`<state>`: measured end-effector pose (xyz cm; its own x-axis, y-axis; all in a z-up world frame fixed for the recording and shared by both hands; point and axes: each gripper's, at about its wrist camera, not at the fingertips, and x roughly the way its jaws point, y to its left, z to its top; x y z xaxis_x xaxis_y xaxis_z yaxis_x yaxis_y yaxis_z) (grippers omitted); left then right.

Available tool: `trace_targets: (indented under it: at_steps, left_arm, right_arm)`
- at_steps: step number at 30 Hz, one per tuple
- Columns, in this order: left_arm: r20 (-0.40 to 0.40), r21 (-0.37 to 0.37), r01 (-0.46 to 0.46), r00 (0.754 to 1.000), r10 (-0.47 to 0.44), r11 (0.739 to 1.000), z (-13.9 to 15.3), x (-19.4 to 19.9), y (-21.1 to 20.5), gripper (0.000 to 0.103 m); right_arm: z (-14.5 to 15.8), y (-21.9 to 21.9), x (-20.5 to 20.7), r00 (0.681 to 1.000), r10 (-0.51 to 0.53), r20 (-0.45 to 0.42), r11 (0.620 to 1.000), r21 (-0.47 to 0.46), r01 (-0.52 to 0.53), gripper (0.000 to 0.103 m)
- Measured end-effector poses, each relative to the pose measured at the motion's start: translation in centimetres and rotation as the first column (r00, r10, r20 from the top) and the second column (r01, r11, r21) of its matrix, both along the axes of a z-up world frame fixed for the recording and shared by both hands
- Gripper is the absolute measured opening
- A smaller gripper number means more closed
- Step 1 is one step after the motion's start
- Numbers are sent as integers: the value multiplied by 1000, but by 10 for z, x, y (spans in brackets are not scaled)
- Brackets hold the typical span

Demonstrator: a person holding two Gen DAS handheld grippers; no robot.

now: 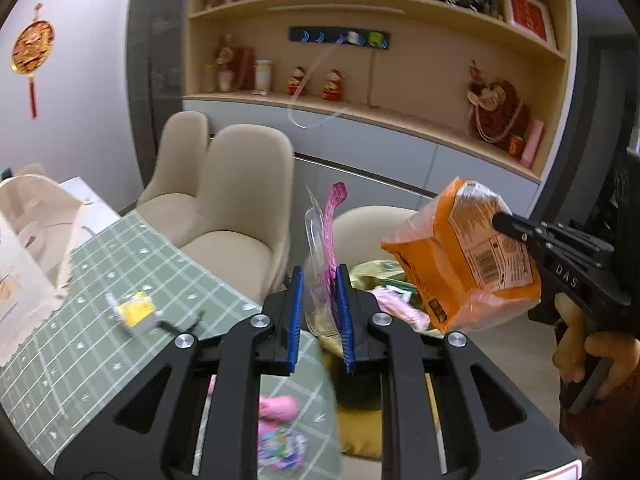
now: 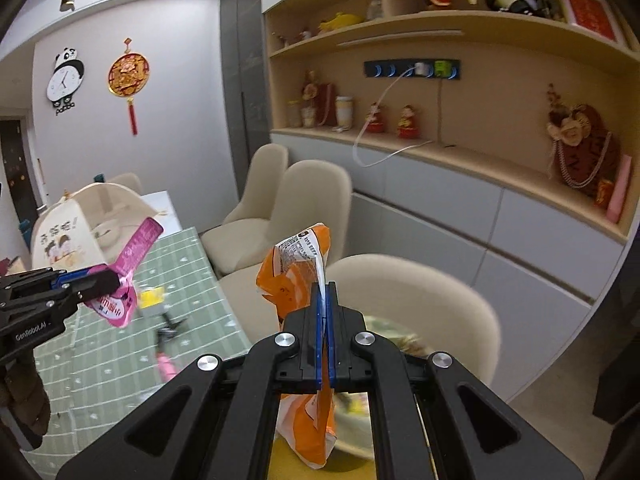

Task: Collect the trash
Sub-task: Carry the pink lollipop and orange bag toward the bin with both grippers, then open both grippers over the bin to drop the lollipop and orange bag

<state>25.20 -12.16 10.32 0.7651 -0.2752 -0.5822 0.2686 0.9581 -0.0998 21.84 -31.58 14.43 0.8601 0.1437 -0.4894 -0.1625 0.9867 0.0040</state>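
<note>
- Left claw [image 1: 319,280] clamped on the pink wrapper [image 1: 334,216], up above the bench [image 1: 100,320].
- Right claw [image 2: 325,300] pinched tight on the orange bag [image 2: 294,276], beside the bench, over a beige chair [image 2: 420,292].

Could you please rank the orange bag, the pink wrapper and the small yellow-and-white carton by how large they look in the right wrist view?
1. Orange bag, pinched in the right claw; it is nearest the camera, which inflates it.
2. Pink wrapper, held in the left claw.
3. Yellow-and-white carton on the green checked tablecloth, blurred and partly hidden by the wrapper.
</note>
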Motion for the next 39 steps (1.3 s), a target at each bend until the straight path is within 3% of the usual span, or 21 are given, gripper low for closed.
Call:
trace_targets:
  at_steps: [12,17,21,24,26,29,31,34,36,39]
  left_arm:
    - [-127,21,81,989,-78,996,-43,67,-117,15]
    - [-164,-66,96,981,-106,993,-62,93,-130,15]
    - [-283,-198,28,955,-84,980,-89,125,-119,15]
    - [-360,-222,-20,931,-63,975,-111,140,-117,15]
    - [-396,-202,-17,916,-66,979,-123,145,-127,15]
    - [-455,-111,-5,889,-47,994,-142,147,-141,15]
    - [-496,-100,-12,867,-39,995,-155,147,-143,15]
    - [-517,-94,-37,856,-17,995,-166,147,-141,16]
    - [-526,-125,-48,850,-25,991,-165,147,-137,36]
    - [-522,-173,-75,853,-27,982,-154,142,-127,41]
  right_arm:
    - [-18,-123,52,998,-65,-10,997,42,65,4]
    - [-27,-154,70,998,-62,-17,996,66,63,4]
    - [-30,-161,75,999,-36,-5,996,86,37,4]
    - [-37,-162,79,1000,-11,-14,996,90,12,4]
    - [-41,-160,81,1000,2,-23,996,84,0,4]
    - [-47,-156,83,999,18,-34,996,85,-15,4]
    - [-51,-155,84,999,27,-40,995,93,-23,4]
    - [-57,-151,89,998,41,-54,994,107,-35,4]
    - [-62,-148,94,996,57,-70,991,124,-48,4]
    - [-67,-140,98,994,80,-80,988,135,-68,4]
